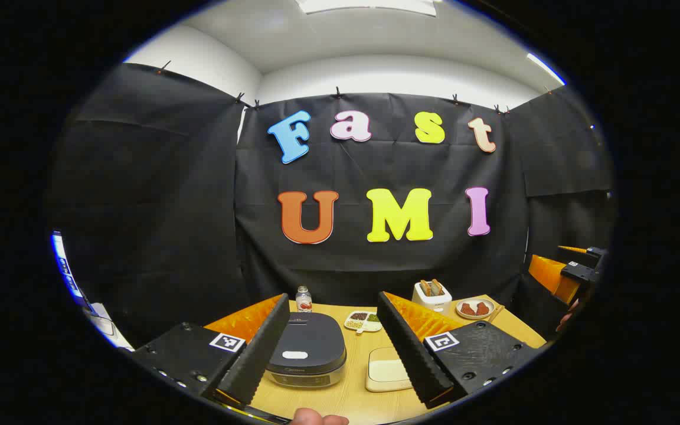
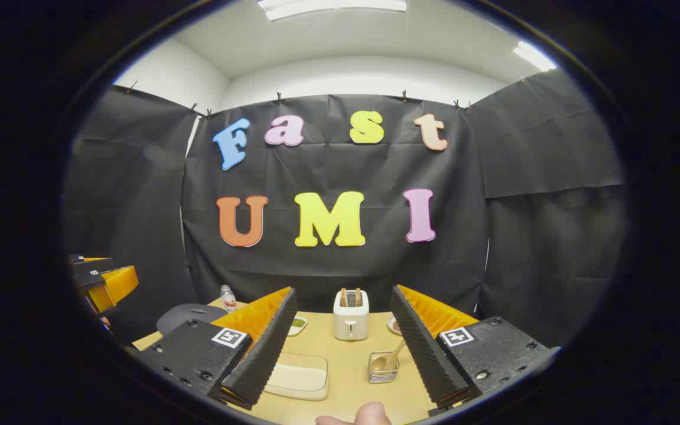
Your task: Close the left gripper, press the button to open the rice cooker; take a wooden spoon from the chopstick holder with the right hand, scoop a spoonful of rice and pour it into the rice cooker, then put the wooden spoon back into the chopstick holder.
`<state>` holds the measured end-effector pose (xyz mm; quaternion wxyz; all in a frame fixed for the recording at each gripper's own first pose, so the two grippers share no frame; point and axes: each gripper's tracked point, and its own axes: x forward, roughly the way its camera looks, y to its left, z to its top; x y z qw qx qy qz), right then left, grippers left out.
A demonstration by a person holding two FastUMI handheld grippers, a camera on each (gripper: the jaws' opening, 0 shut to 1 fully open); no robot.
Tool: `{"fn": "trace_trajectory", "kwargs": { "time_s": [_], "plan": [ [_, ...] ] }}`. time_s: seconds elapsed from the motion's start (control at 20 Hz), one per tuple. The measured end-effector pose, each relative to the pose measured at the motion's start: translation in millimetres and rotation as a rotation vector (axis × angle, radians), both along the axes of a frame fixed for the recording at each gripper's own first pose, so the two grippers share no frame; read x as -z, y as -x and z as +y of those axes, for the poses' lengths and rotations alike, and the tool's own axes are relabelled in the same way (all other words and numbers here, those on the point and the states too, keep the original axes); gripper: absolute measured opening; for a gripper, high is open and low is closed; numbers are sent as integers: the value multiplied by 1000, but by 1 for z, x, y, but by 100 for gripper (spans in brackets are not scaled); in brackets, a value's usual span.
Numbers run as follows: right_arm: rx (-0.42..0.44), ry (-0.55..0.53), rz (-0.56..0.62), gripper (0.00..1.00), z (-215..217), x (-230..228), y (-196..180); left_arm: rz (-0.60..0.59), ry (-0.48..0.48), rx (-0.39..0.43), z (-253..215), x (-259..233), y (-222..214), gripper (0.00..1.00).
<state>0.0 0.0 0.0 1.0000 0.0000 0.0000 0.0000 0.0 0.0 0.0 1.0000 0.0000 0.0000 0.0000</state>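
The dark grey rice cooker (image 1: 307,351) sits on the wooden table with its lid down and a white button (image 1: 294,355) on top. My left gripper (image 1: 334,296) hovers over it, open, its left finger above the cooker's left side. My right gripper (image 2: 343,290) is open above the table with nothing between its fingers. Just ahead of it, a wooden spoon (image 2: 391,358) leans in the small chopstick holder (image 2: 382,369). A divided dish of grains (image 1: 362,320) lies behind the cooker. The cooker's edge (image 2: 189,316) shows at the left of the right gripper view.
A cream tray (image 1: 387,369) (image 2: 296,375) lies right of the cooker. At the back stand a white toaster (image 1: 432,295) (image 2: 350,316), a plate of red food (image 1: 474,308) and a small bottle (image 1: 303,299). A thumb (image 2: 363,413) shows at the bottom edge.
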Motion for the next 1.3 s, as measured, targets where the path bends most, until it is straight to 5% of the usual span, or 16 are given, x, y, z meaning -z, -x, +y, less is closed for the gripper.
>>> {"fn": "trace_trajectory", "kwargs": {
  "time_s": [1.3],
  "plan": [
    [3, -5, 18, 100, -24, 6, -5, 59, -1, -15, 2, 14, -4, 95]
  ]
}}
